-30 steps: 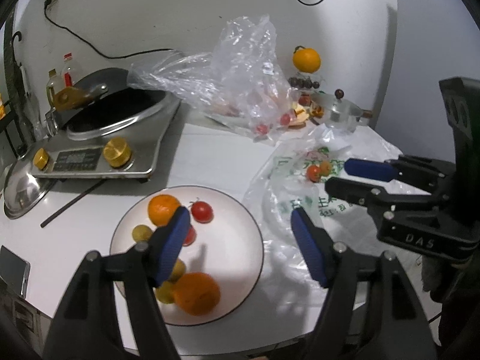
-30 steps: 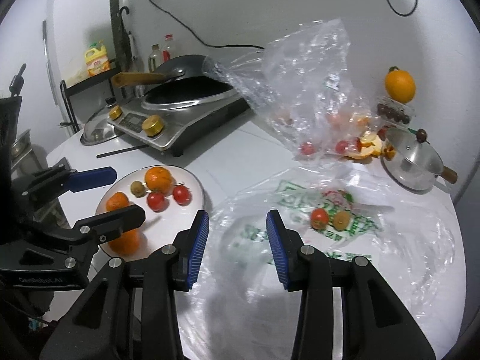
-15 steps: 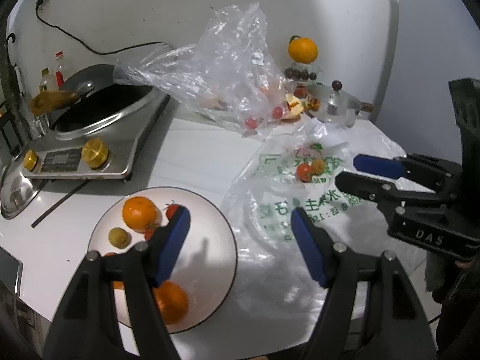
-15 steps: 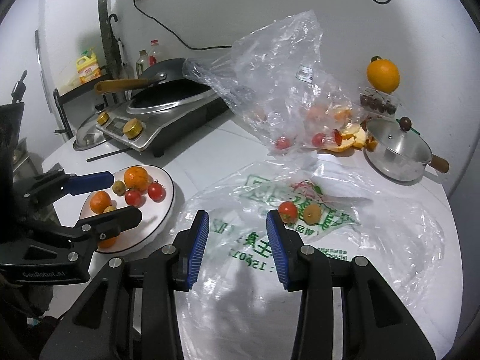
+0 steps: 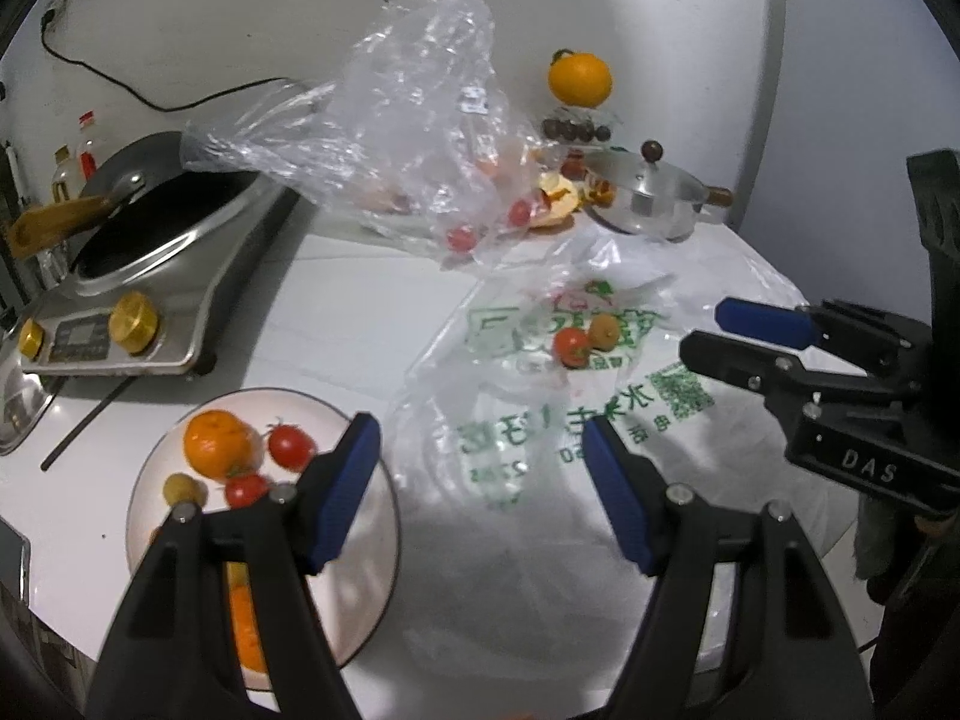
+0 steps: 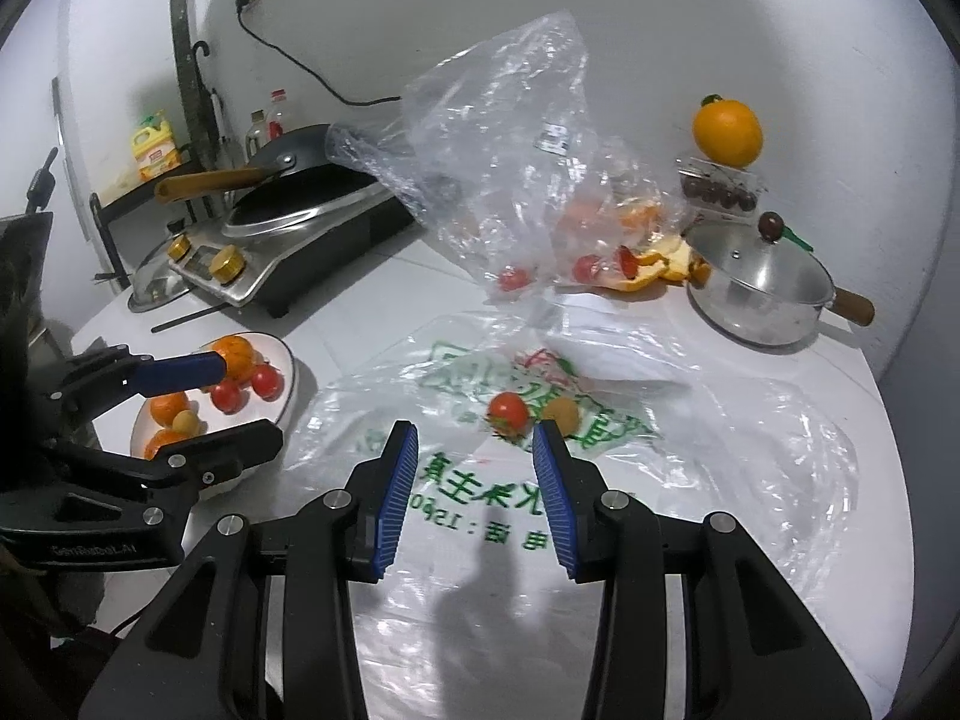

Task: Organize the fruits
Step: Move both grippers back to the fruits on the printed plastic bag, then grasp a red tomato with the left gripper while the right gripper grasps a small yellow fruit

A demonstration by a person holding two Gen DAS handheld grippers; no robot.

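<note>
In the left wrist view the left gripper (image 5: 480,480) fills the lower part of the frame with its blue-padded fingers spread wide and nothing between them, its left finger over the right edge of the white plate (image 5: 372,588) at lower left. On that plate lie an orange (image 5: 217,443), two red tomatoes (image 5: 291,447), a small yellow-green fruit (image 5: 182,489) and, partly hidden behind the finger, another orange piece near the bottom. Right of centre a flat printed plastic bag (image 5: 570,420) is spread on the white table (image 5: 360,312), and on it a red tomato (image 5: 571,347) touches a small brownish-yellow fruit (image 5: 603,331). In the right wrist view the right gripper (image 6: 474,480) sits at lower centre, jaws apart and empty, its fingertips just short of that same tomato (image 6: 509,413) and small fruit (image 6: 561,414), which lie just above the gap, nearer the right finger. A crumpled clear bag (image 6: 510,180) holding more red fruit stands at upper centre, an induction cooker with a wok (image 6: 288,228) at upper left, a lidded steel pot (image 6: 756,288) at the right, and a large orange (image 6: 727,131) perched above a box of dark fruit at upper right
</note>
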